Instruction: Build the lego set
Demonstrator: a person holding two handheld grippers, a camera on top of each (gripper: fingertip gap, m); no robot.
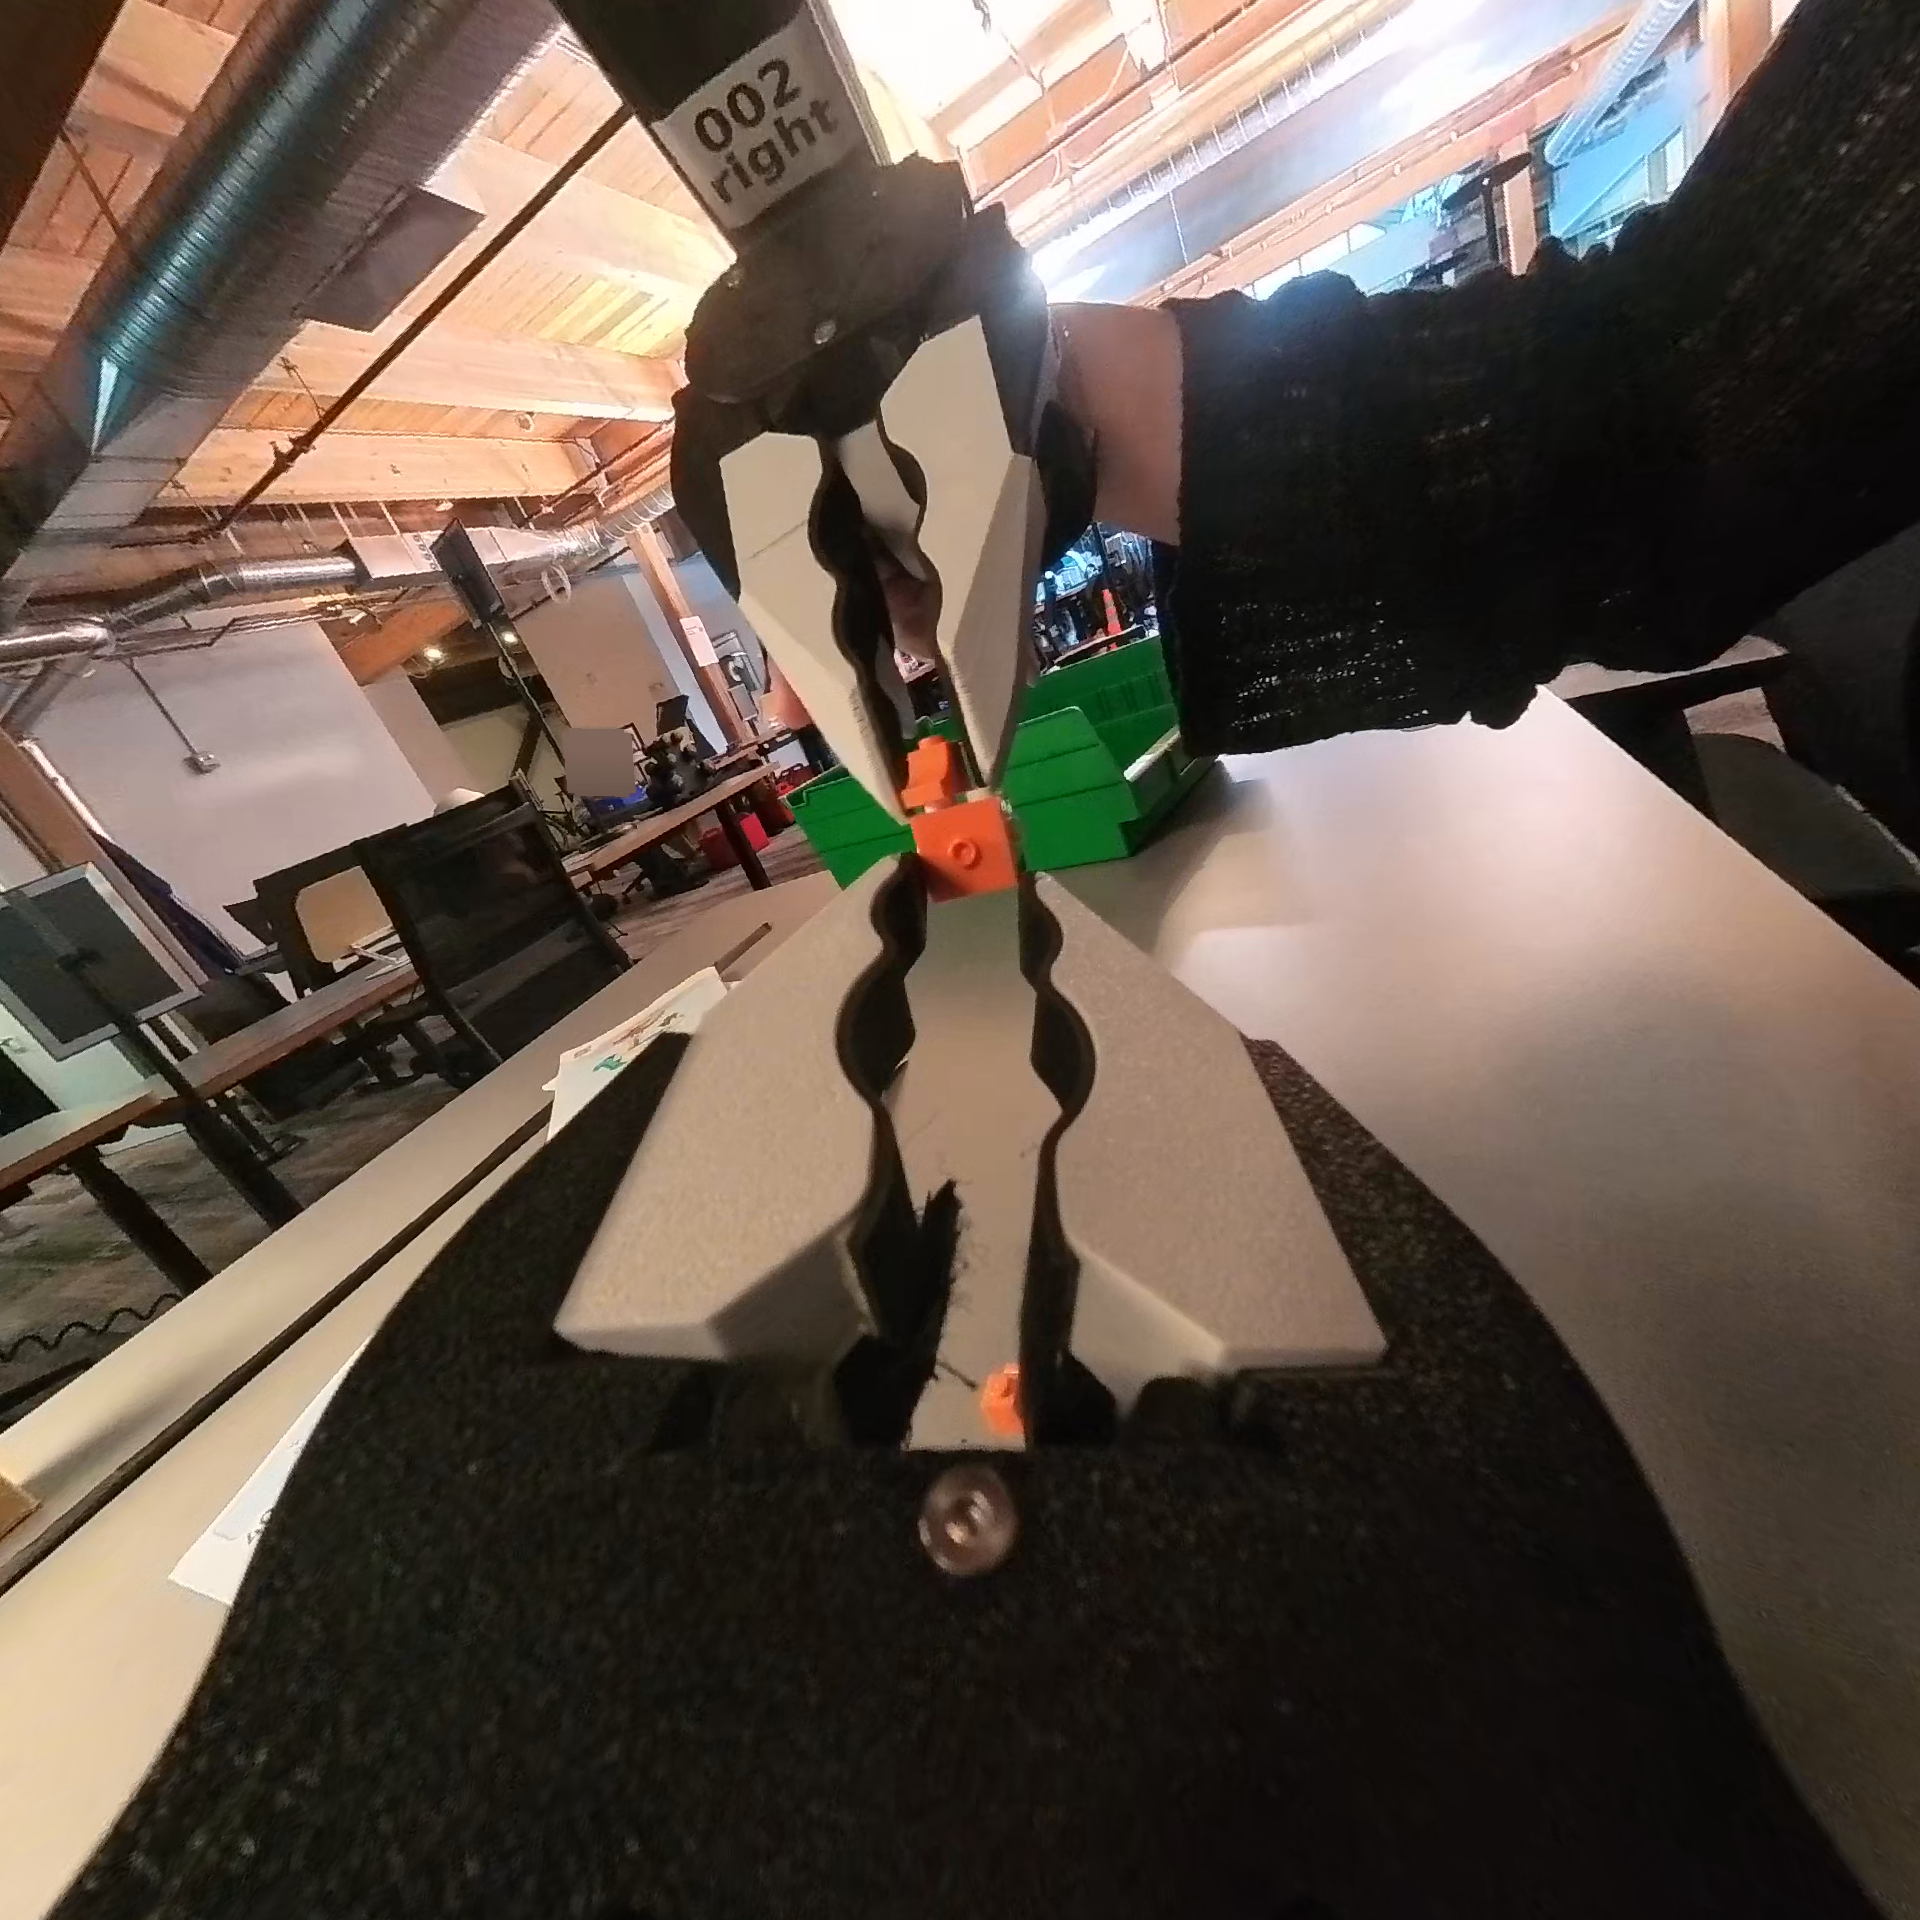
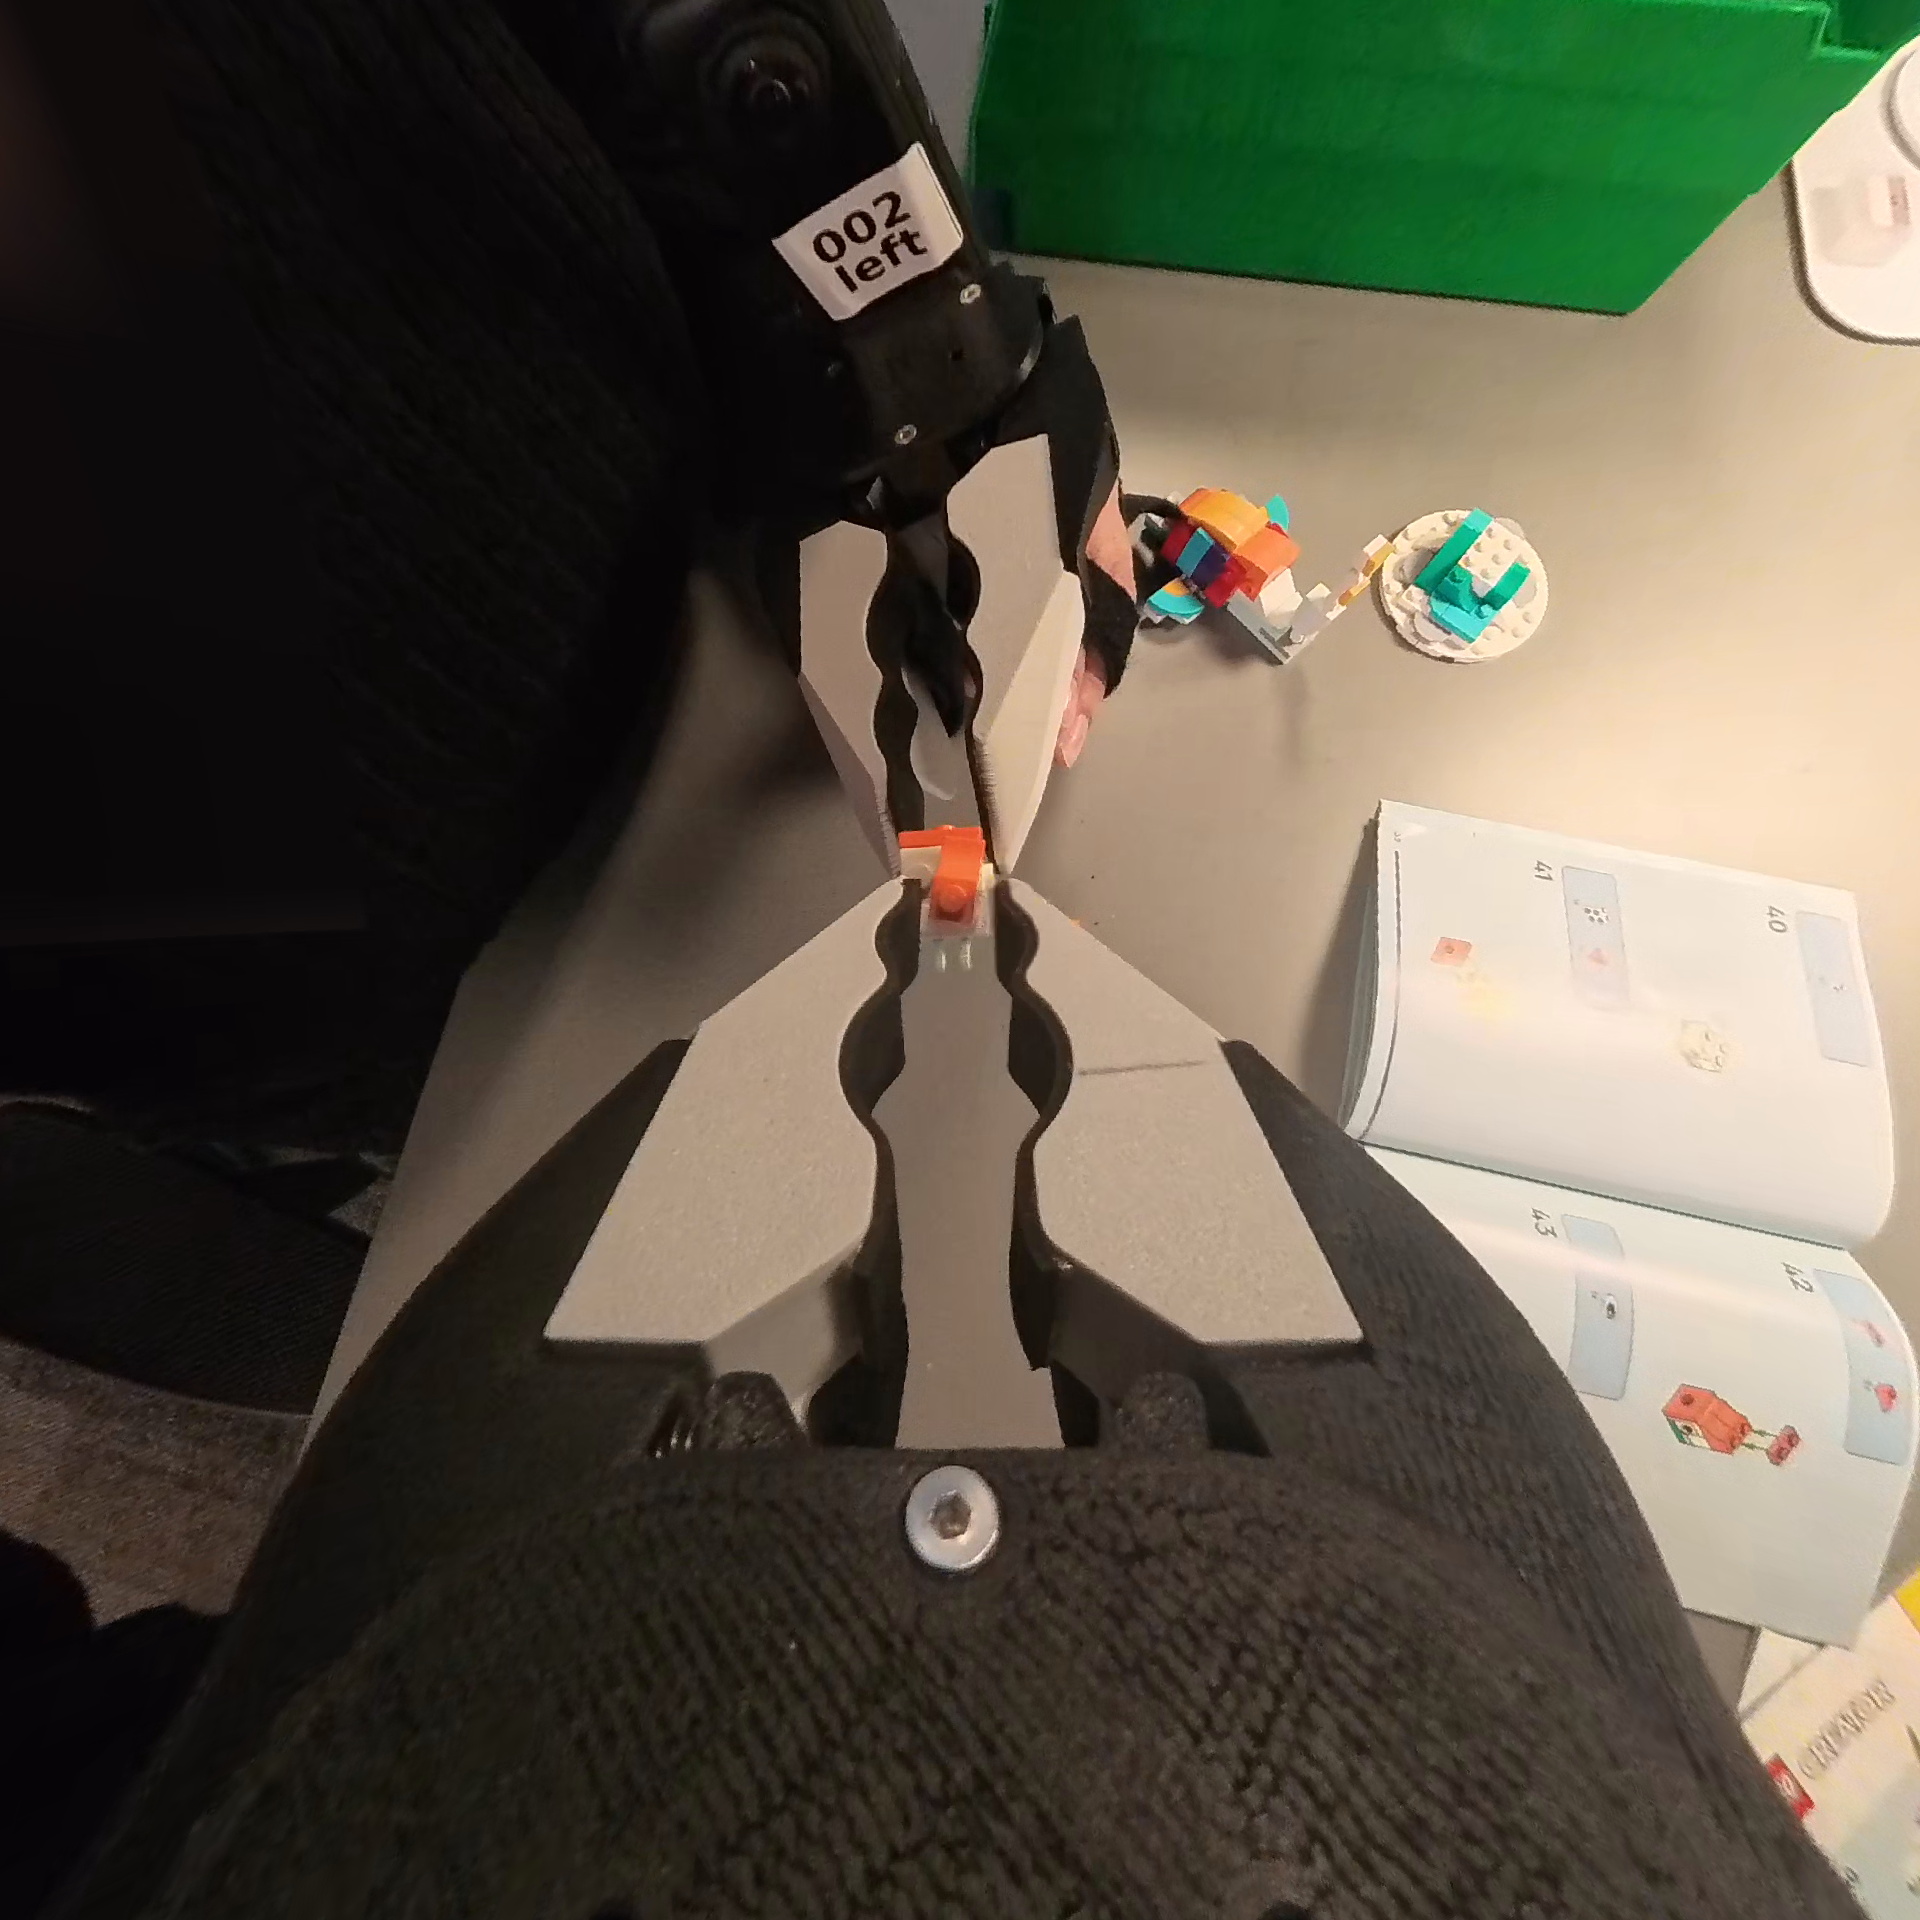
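Observation:
My left gripper (image 1: 971, 881) is shut on an orange brick (image 1: 966, 854) and holds it above the grey table (image 1: 1455, 987). My right gripper (image 1: 940, 795) comes down from above and is shut on a small orange and white piece (image 1: 928, 774). That piece touches the top of the brick. In the right wrist view my right gripper (image 2: 951, 896) pinches the orange and white piece (image 2: 951, 906). There the left gripper (image 2: 940, 852) meets it tip to tip with its orange brick (image 2: 933, 840). Both pieces are held in the air.
A green bin (image 2: 1403, 135) stands at the back of the table. A colourful built model (image 2: 1226, 566) and a round white plate with teal bricks (image 2: 1460, 587) lie beyond the grippers. An open instruction booklet (image 2: 1621, 1039) lies to the right. My left and right fingertips are right by each other.

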